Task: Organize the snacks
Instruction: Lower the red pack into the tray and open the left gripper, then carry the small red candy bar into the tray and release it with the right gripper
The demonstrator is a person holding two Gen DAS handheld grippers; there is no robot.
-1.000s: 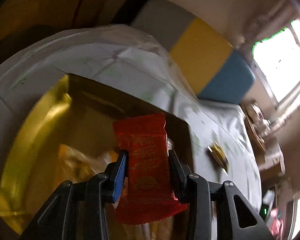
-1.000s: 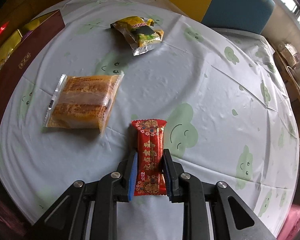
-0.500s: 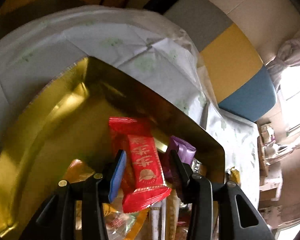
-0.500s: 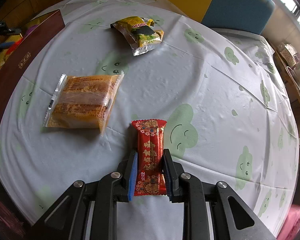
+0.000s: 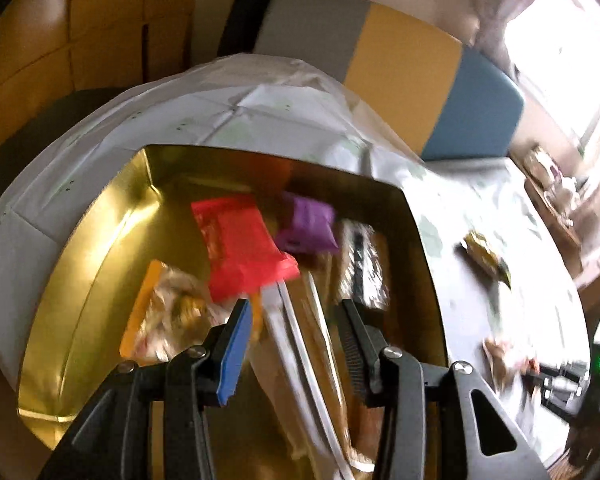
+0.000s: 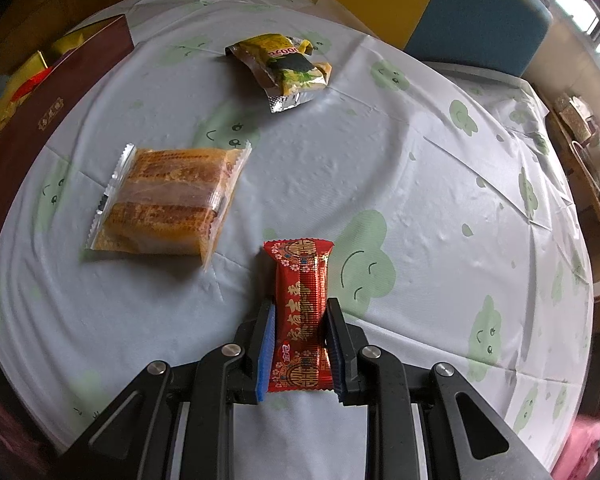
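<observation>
Here, in the left wrist view, the left gripper [image 5: 292, 316] hangs over a gold-lined box [image 5: 100, 240] with its jaws apart and nothing between them. Its jaws have just been opening, and the plain red snack packet [image 5: 240, 252] lies free in the box beyond the fingertips, tilted, with its near end just ahead of the blue pad. A purple packet [image 5: 308, 226] sits beside it to the right, touching or nearly so; motion blur makes that hard to settle. An orange-edged clear packet [image 5: 164, 308] lies lower left in the box, and long pale wrappers [image 5: 300, 340] run under the gripper. The box stands on a white tablecloth [image 5: 220, 108], and a yellow-green packet [image 5: 486, 252] lies on the cloth well to the right of the box.

In the right wrist view, the right gripper [image 6: 300, 344] is clamped on a red patterned candy packet [image 6: 302, 316], gripping its lower half from both sides while the upper end sticks out forward above the cloth. 2 more snacks lie on the tablecloth [image 6: 420, 184] with its green cloud faces: a clear-wrapped cake [image 6: 168, 200] to the left, near but apart from the held packet, and the yellow-green packet [image 6: 284, 68] farther off. The box's dark red wall [image 6: 40, 120] shows at the left edge.
</observation>
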